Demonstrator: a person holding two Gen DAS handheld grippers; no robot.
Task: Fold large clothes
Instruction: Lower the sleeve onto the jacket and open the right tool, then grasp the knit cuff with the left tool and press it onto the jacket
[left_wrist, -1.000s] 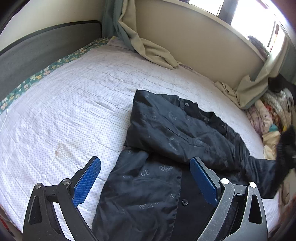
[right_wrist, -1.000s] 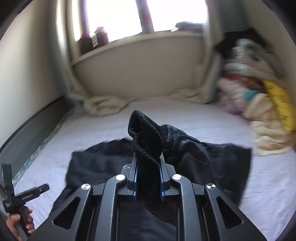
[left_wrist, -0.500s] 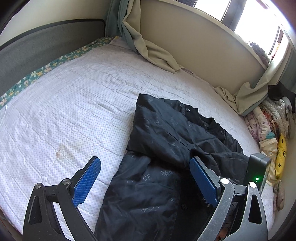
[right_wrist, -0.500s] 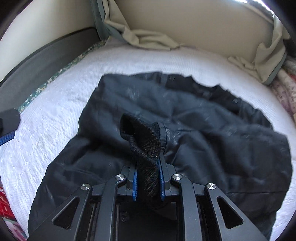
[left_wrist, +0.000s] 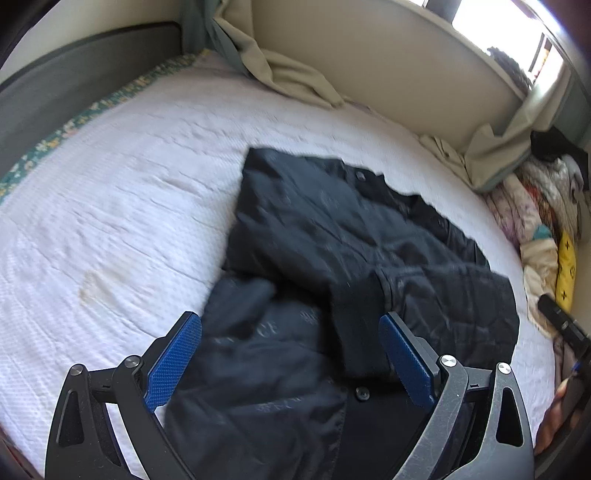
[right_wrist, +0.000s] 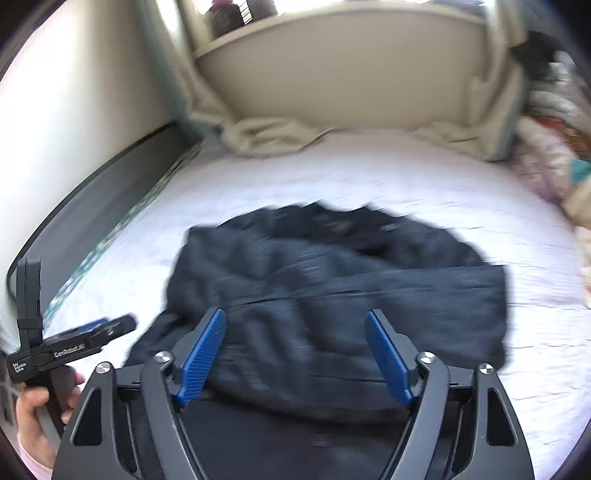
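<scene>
A black jacket (left_wrist: 332, 251) lies on the white bed (left_wrist: 129, 206), with both sleeves folded across its body. The knit cuff (left_wrist: 354, 314) of one sleeve rests on the jacket front. My left gripper (left_wrist: 290, 354) is open and empty, above the jacket's lower part. The jacket also shows in the right wrist view (right_wrist: 332, 295), blurred. My right gripper (right_wrist: 295, 354) is open and empty above the jacket's near edge. The left gripper (right_wrist: 74, 343) shows at the left of the right wrist view, held by a hand.
A grey headboard (left_wrist: 74, 92) runs along the left. Beige curtains (left_wrist: 288, 74) drape onto the bed at the far wall. A pile of clothes and bedding (left_wrist: 543, 221) lies at the right edge. The right gripper's body (left_wrist: 565, 325) shows at the far right.
My right gripper has let go of the sleeve cuff, opened, and pulled back. The sleeve now lies across the jacket. The left gripper stayed open.
</scene>
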